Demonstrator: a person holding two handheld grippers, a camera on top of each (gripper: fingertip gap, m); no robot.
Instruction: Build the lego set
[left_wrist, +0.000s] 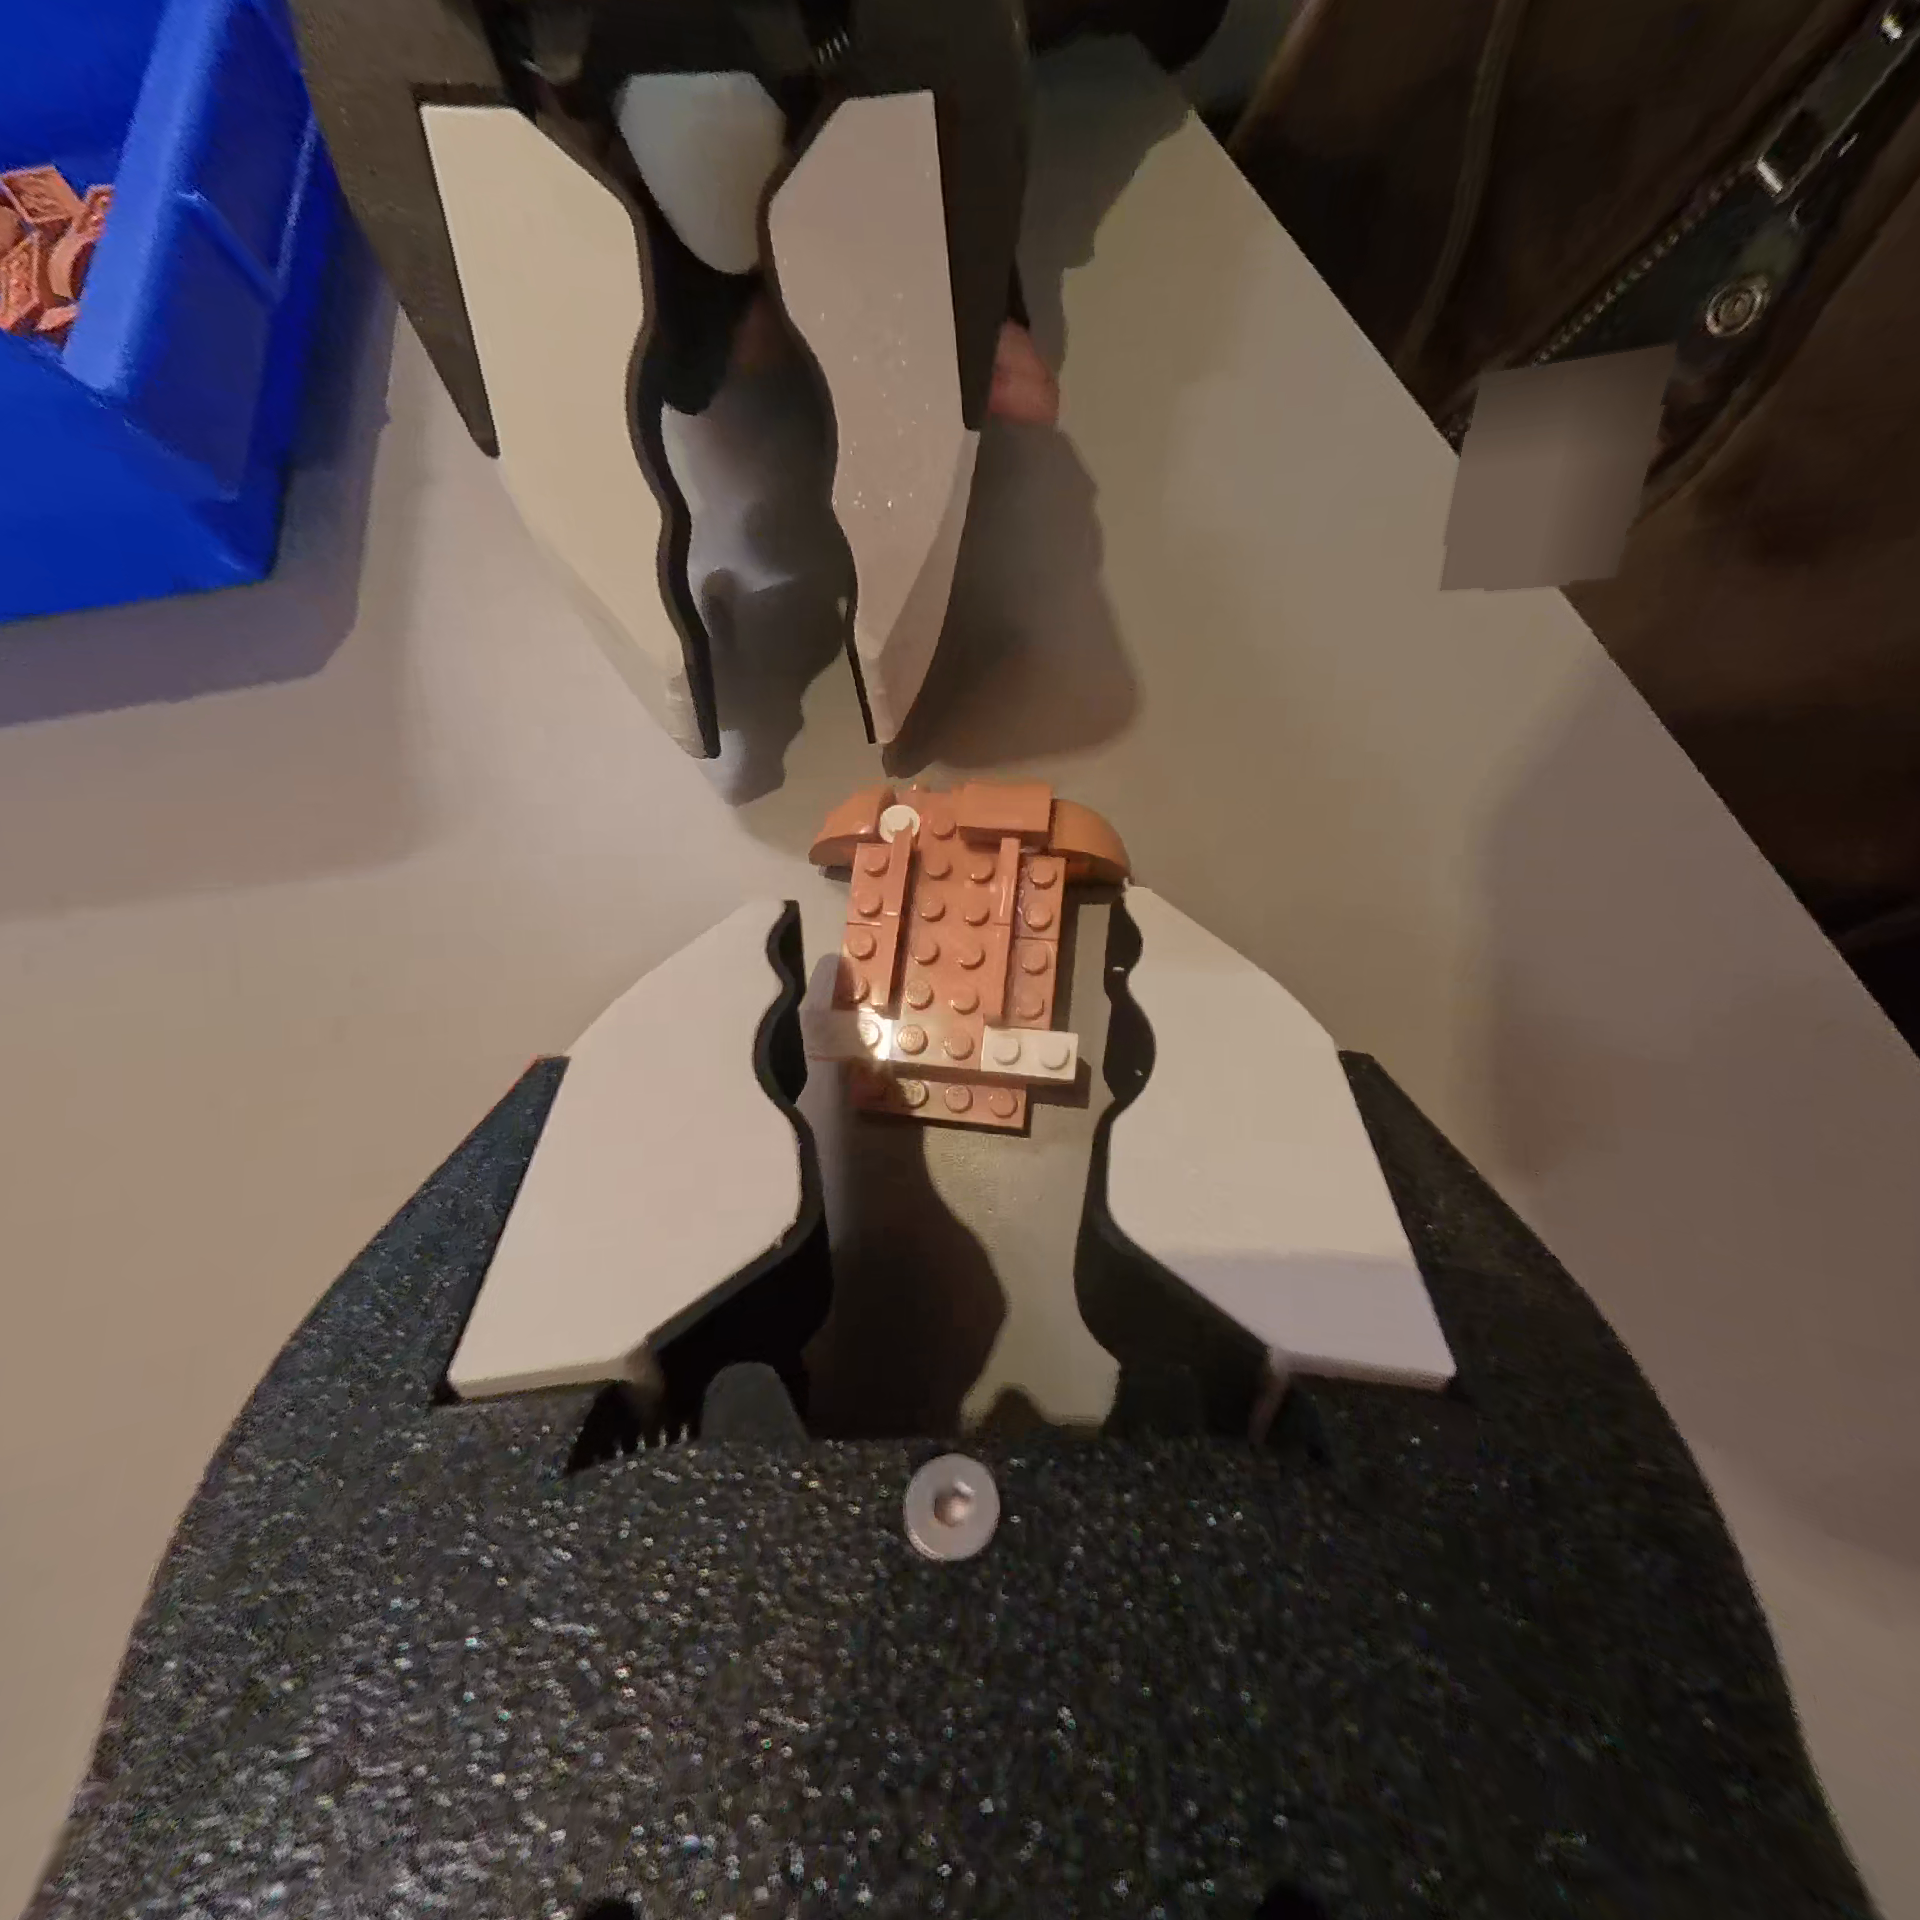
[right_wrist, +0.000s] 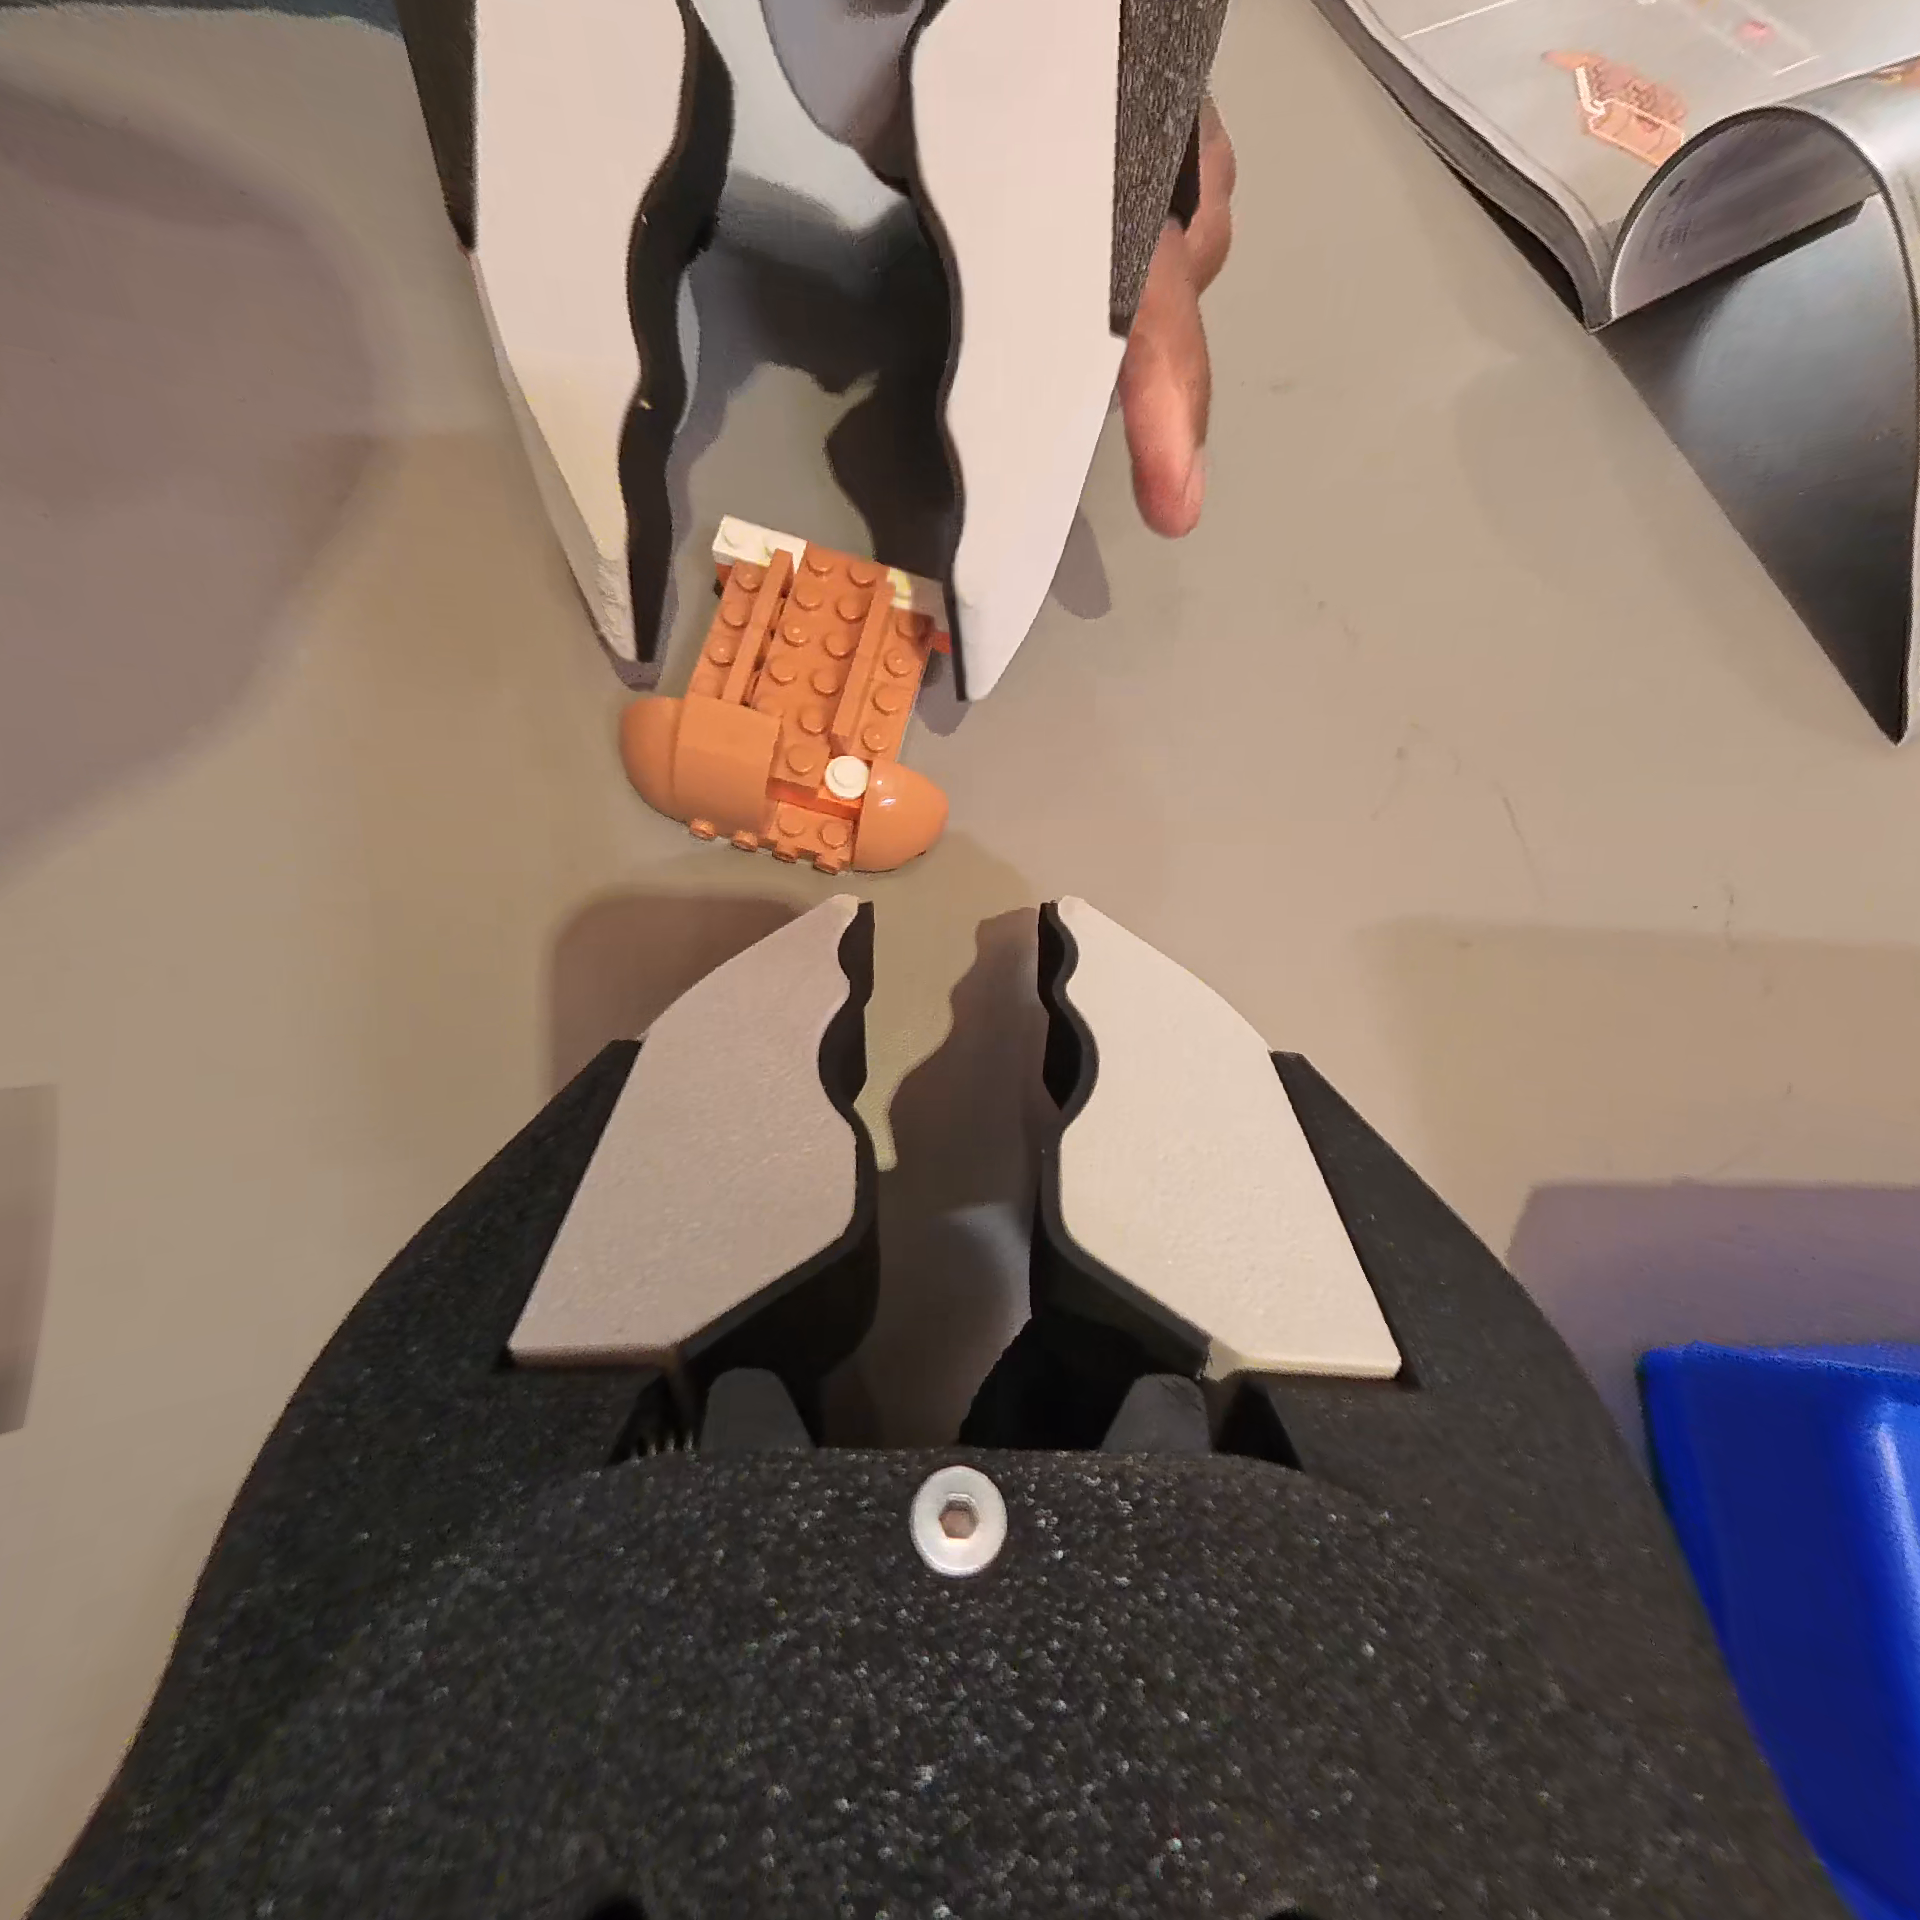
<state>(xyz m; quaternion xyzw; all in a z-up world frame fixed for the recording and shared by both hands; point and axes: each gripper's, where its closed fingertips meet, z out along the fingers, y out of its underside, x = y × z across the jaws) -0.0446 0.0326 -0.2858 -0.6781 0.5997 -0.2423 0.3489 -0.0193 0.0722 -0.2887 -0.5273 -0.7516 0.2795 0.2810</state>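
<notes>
Blue bin (left_wrist: 156, 343) of loose brown pieces sits far left on the desk (left_wrist: 260, 883). The left gripper (left_wrist: 951, 925) has its jaws apart, straddling the white-tipped end of the brown lego build (left_wrist: 956, 966) lying flat mid-desk, not clamped as far as I can tell. The right gripper (right_wrist: 951, 914) faces it just off the rounded end, slightly apart, empty. Instruction booklet (right_wrist: 1662, 135) off right. Looks like between pieces; next up, steady the build and fetch a brick.

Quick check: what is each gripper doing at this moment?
Left gripper: open, fingers either side of the brown lego build, not clamped.
Right gripper: open, empty, short of the build.
</notes>
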